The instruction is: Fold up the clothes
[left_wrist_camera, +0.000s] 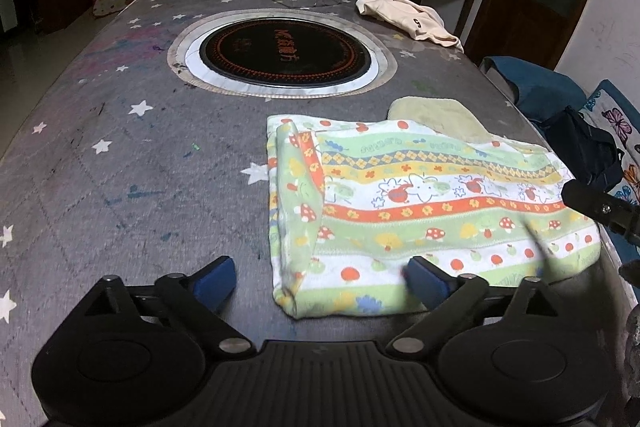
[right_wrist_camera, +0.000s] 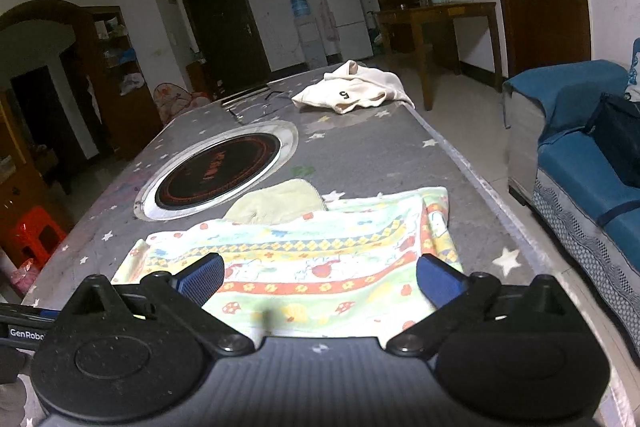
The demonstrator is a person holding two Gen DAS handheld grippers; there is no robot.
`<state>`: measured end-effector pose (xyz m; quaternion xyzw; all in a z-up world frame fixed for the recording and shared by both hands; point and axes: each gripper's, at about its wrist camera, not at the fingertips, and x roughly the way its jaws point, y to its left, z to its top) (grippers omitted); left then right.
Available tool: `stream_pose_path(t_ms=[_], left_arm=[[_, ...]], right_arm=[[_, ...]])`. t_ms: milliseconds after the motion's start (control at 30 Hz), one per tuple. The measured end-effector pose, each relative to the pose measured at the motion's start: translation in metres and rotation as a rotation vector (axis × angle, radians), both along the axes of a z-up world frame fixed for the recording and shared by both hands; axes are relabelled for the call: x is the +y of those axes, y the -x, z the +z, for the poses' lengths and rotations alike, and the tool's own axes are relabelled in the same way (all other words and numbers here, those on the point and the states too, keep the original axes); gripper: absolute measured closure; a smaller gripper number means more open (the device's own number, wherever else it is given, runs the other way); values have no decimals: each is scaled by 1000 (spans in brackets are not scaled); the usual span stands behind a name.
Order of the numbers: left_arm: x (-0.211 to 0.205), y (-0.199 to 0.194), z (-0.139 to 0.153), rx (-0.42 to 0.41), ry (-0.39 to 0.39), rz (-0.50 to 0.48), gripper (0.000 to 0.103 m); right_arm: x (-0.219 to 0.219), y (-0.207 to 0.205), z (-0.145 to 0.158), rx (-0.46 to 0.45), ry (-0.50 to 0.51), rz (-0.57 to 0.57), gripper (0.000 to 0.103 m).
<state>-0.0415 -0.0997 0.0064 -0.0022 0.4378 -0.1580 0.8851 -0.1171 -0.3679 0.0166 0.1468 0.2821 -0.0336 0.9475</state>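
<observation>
We find the patterned garment lying flat near our edge of the star-print table, its left side turned over onto itself in a narrow strip, the rest spread in one neat oblong; a pale yellow-green piece pokes out from under its far edge. Both claws stand wide apart and grip nothing — the left gripper hovers over the garment's near left corner, the right gripper above its near middle. A cream garment sits crumpled at the far right of the table, well apart, plainly unfolded. We judge the patterned piece partly folded at least — whether more folds are meant for it we cannot tell; the cream one remains to be done.
</observation>
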Motion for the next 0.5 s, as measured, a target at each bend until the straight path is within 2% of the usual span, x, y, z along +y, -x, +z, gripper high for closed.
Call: stream_pose_path(t_ms=[233,500], left_arm=[[1,9,2,-8,6,-10,0],[3,20,5,-17,14,-22,0]], right_arm=[[9,6,2,-15,-2,25,0],[25,12,5,-3,28,71,0]])
